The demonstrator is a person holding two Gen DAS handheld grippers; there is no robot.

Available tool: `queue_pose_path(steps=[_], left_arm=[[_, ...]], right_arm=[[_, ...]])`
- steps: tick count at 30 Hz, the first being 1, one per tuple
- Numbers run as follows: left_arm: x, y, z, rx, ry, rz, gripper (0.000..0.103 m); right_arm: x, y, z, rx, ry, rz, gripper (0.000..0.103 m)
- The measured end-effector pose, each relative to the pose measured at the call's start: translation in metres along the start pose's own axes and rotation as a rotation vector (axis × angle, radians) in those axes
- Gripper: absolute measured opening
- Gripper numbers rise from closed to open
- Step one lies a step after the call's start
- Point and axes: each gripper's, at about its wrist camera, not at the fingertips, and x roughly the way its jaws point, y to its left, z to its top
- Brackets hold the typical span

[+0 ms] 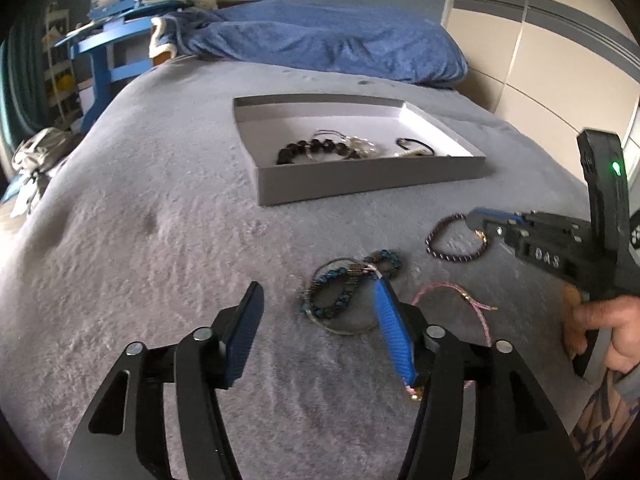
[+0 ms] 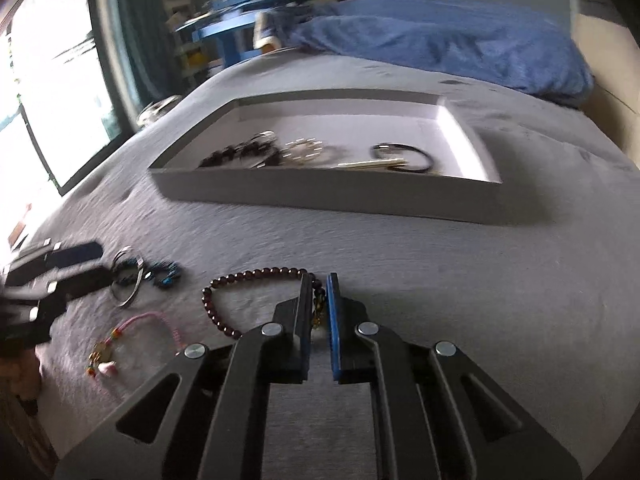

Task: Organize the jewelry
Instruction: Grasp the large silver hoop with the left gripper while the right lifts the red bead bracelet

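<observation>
A shallow grey box [image 1: 360, 180] [image 2: 320, 196] lies on the grey bedspread and holds several bracelets. A dark red bead bracelet [image 1: 444, 254] [image 2: 224, 280] lies in front of it, and my right gripper [image 2: 319, 280] [image 1: 476, 220] is shut on its near-right part, beads showing between the pads. A blue bead bracelet [image 1: 320, 308] [image 2: 164, 274] tangled with a silver bangle [image 2: 128, 280] and a pink cord bracelet [image 1: 440, 292] [image 2: 148, 316] lie loose on the bed. My left gripper [image 1: 316, 292] [image 2: 96, 266] stands open beside the blue bracelet, its pads pressing on nothing.
A blue blanket [image 1: 340, 40] is heaped at the head of the bed. A blue table [image 1: 104, 52] piled with papers stands at the back left, a pale wardrobe [image 1: 540, 60] to the right, a bright window [image 2: 52, 80] to the left. A person's hand [image 1: 604, 328] holds the right gripper.
</observation>
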Motion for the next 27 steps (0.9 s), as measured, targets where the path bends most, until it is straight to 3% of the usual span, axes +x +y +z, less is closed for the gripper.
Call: queue_pose_path(steps=[2, 7, 12, 19, 27], left_arm=[[0.0, -0.008, 0.001, 0.025, -0.003, -0.013, 0.07], [0.014, -0.028, 0.004, 0.102, 0.036, 0.018, 0.07], [0.024, -0.027, 0.005, 0.089, 0.071, 0.035, 0.052], [0.008, -0.02, 0.009, 0.053, 0.01, 0.021, 0.052], [-0.006, -0.032, 0.037, 0.043, -0.057, -0.009, 0.052]], right_arm=[[0.0, -0.007, 0.0, 0.029, -0.001, 0.0, 0.007], [0.0, -0.006, 0.001, 0.021, 0.001, 0.006, 0.007], [0.001, -0.006, 0.001, 0.02, 0.003, 0.014, 0.007], [-0.002, -0.004, 0.0, 0.011, -0.012, 0.023, 0.007], [-0.032, 0.001, 0.012, 0.023, -0.13, 0.107, 0.007]])
